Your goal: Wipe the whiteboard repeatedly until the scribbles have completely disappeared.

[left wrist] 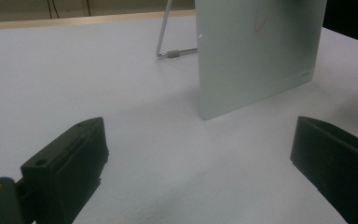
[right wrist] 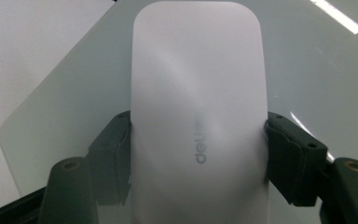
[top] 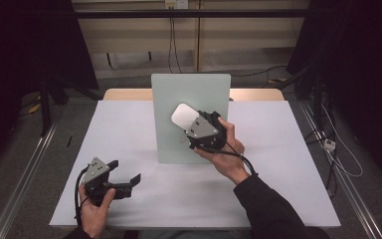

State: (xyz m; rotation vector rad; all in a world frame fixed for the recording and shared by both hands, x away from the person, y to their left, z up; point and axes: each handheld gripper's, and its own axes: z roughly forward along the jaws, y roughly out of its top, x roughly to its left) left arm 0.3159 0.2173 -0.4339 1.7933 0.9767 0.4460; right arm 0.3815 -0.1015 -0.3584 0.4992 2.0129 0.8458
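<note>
Between our right gripper's [right wrist: 198,144] jaws sits a white eraser [right wrist: 198,93], clamped at both long sides, its free end reaching out past the tips over the pale green board [right wrist: 307,60] behind it. Beyond the left gripper's [left wrist: 198,154] jaws, which stand wide apart with nothing between them, bare white table [left wrist: 74,79] runs up to that upright board, propped on a wire stand [left wrist: 165,42].
</note>
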